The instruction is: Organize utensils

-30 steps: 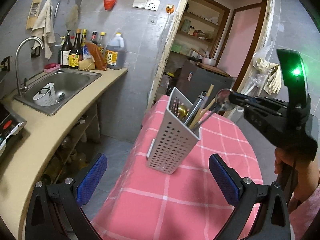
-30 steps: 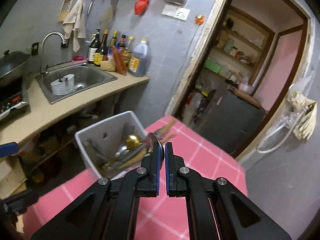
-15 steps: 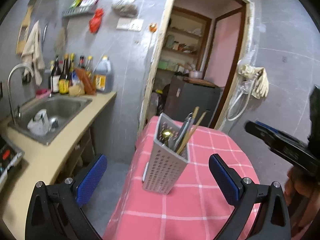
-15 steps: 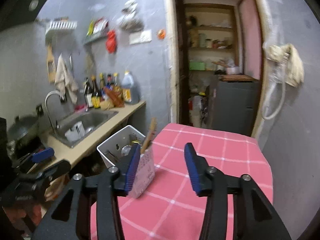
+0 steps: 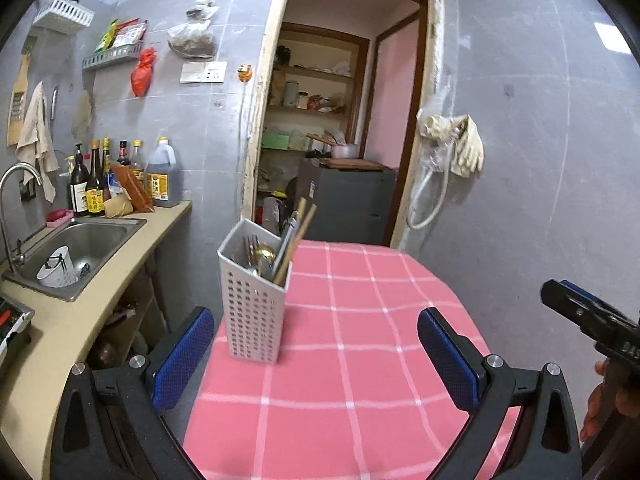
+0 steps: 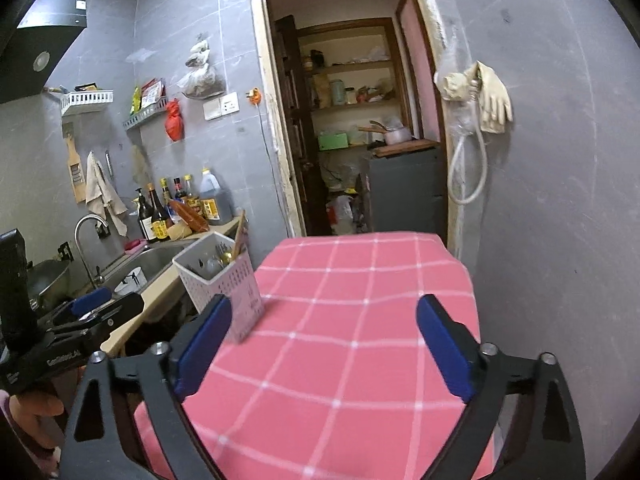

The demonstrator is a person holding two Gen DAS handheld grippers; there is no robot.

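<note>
- The white perforated plastic utensil caddy (image 5: 256,300) stands upright near the left edge of the round table covered in a pink checked cloth (image 5: 360,360), ahead of the left gripper (image 5: 316,356) and nearer its left finger than its right.
- Inside the caddy sit metal utensils (image 5: 262,258), one with a gold-coloured bowl, and wooden chopsticks (image 5: 298,236) that lean to the right and stick out above the rim.
- The left gripper is released: its blue-padded fingers (image 5: 182,356) are spread wide, with nothing between them and no contact with the caddy.
- The right gripper (image 6: 324,352) is likewise spread wide and grasps nothing; in its own view the caddy (image 6: 224,280) lies ahead and to the left, just beyond its left blue pad (image 6: 204,346), which overlaps the caddy's lower corner in the picture. Whether they touch cannot be told.
- From the left wrist view the right gripper (image 5: 588,316) shows at the far right edge, well apart from the caddy.
- Left of both grippers runs a beige counter (image 5: 80,320) with a steel sink (image 5: 86,244) holding a white cup-like holder (image 5: 56,270).
- Behind the sink stand dark sauce bottles (image 5: 94,184) and a large oil jug (image 5: 162,178) against the grey tiled wall.
- Straight ahead, past the table, an open doorway (image 5: 344,120) shows shelves and a dark grey cabinet (image 5: 348,204).
- Right of the doorway, pale rubber gloves (image 5: 460,144) hang on the wall.
</note>
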